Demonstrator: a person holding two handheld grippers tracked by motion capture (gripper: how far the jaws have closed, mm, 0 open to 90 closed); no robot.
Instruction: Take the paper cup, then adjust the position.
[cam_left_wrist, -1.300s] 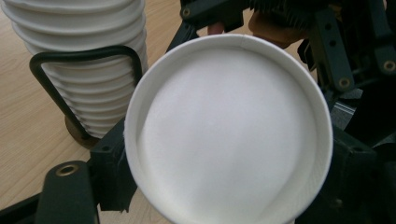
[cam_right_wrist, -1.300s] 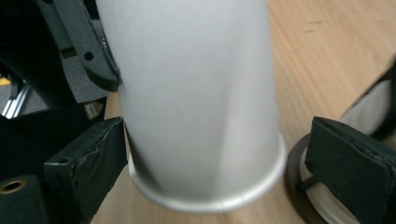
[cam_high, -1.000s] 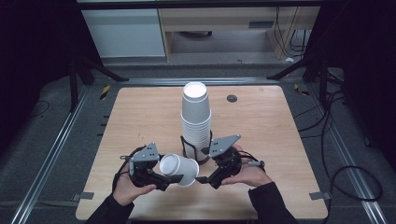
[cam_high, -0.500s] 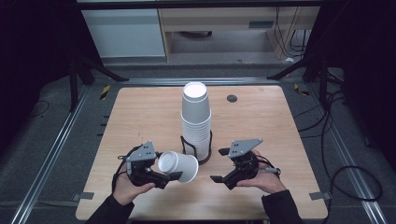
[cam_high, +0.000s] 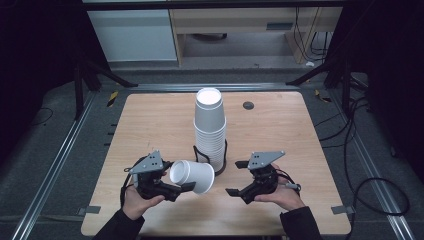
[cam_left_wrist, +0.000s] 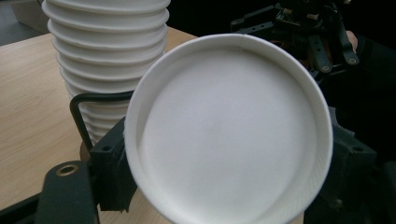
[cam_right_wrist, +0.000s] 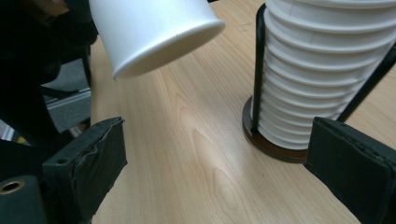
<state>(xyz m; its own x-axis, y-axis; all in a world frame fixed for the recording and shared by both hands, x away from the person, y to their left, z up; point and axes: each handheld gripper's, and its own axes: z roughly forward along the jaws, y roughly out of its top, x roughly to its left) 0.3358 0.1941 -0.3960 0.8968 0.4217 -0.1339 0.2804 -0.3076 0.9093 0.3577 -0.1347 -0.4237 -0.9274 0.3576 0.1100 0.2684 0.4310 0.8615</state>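
The right gripper (cam_high: 245, 180) has drawn back from the cup toward the table's (cam_high: 280, 125) right edge, jaws spread and empty. The stack of cups (cam_high: 210, 130) stands mid-table in its black holder (cam_high: 223, 155). Near the front edge, the left gripper (cam_high: 186, 181) clamps a single white cup (cam_high: 192, 176) lying sideways.

We see table (cam_high: 150, 125) evenly lit, surroundings dark; cup (cam_left_wrist: 229, 135) close and soft-focused, faintly glaring.
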